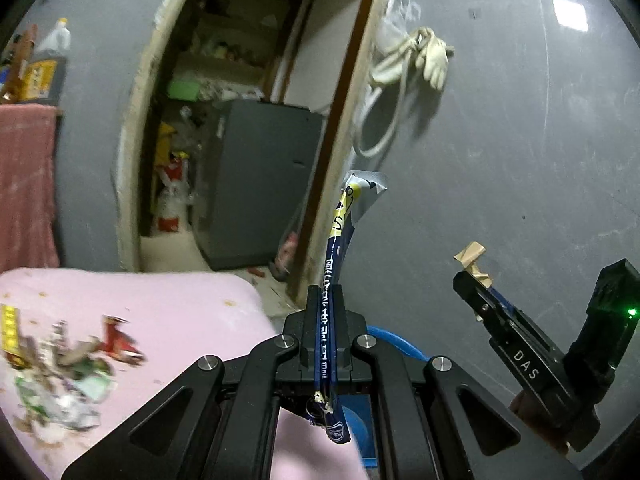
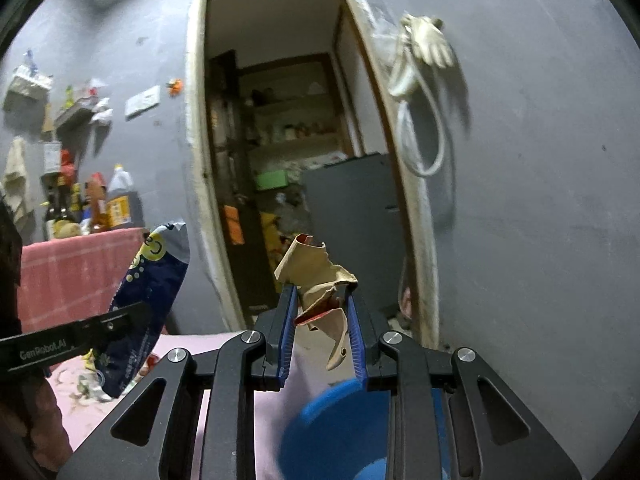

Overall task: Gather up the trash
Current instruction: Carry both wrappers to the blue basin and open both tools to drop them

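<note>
My left gripper (image 1: pixel 326 292) is shut flat on a dark blue snack wrapper (image 1: pixel 340 240), which sticks up past the fingertips and hangs out below. The same blue wrapper (image 2: pixel 154 280) shows at the left of the right wrist view, held by the left gripper (image 2: pixel 132 316). My right gripper (image 2: pixel 322 292) is shut on a crumpled tan paper scrap (image 2: pixel 316 276) with a red inside, pinched between the blue pads (image 2: pixel 286 328). That right gripper (image 1: pixel 466 280) with its tan scrap (image 1: pixel 472 258) appears at the right of the left wrist view. A blue bucket (image 2: pixel 340 428) sits low beneath the right gripper.
A pink-covered table (image 1: pixel 160 308) holds a pile of wrappers and scraps (image 1: pixel 64 368) at its left. Behind it is a grey wall with an open doorway (image 2: pixel 280 160) into a cluttered storeroom with a grey cabinet (image 1: pixel 260 184). White gloves and a hose (image 2: pixel 424 60) hang beside the door. Bottles (image 2: pixel 116 200) stand on a red-clothed shelf.
</note>
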Action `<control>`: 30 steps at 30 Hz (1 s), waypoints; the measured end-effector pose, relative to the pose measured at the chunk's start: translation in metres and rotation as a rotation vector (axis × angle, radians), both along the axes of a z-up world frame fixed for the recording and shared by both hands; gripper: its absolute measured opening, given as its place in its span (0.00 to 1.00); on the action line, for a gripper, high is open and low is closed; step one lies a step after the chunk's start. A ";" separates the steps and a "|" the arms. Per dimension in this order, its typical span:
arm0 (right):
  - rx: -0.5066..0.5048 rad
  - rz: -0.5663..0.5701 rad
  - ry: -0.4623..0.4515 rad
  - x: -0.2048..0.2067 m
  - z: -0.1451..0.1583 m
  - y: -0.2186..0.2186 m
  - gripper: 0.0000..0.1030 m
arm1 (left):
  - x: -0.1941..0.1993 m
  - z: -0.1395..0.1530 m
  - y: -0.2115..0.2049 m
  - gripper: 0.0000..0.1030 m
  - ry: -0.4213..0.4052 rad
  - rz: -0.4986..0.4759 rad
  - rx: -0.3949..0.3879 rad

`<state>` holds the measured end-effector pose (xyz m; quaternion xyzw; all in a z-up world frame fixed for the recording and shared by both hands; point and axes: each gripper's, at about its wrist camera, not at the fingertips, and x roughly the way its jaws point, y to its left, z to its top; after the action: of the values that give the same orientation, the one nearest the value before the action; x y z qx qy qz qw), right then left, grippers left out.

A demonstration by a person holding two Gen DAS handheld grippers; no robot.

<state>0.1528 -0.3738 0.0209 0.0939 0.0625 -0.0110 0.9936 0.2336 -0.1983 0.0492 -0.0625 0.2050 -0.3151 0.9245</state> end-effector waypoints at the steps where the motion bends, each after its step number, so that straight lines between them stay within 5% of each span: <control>1: 0.007 -0.009 0.012 0.001 -0.002 -0.004 0.22 | 0.002 -0.001 -0.006 0.01 0.013 -0.008 0.005; 17: 0.173 -0.049 0.215 0.021 -0.045 -0.056 0.23 | 0.054 -0.069 -0.070 0.03 0.279 -0.075 0.134; 30: 0.206 -0.077 0.250 0.022 -0.049 -0.065 0.42 | 0.057 -0.071 -0.054 0.37 0.284 -0.003 0.099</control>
<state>0.1753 -0.4389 -0.0284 0.1953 0.1828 -0.0543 0.9620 0.2901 -0.2520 -0.0222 -0.0604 0.3489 -0.2939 0.8878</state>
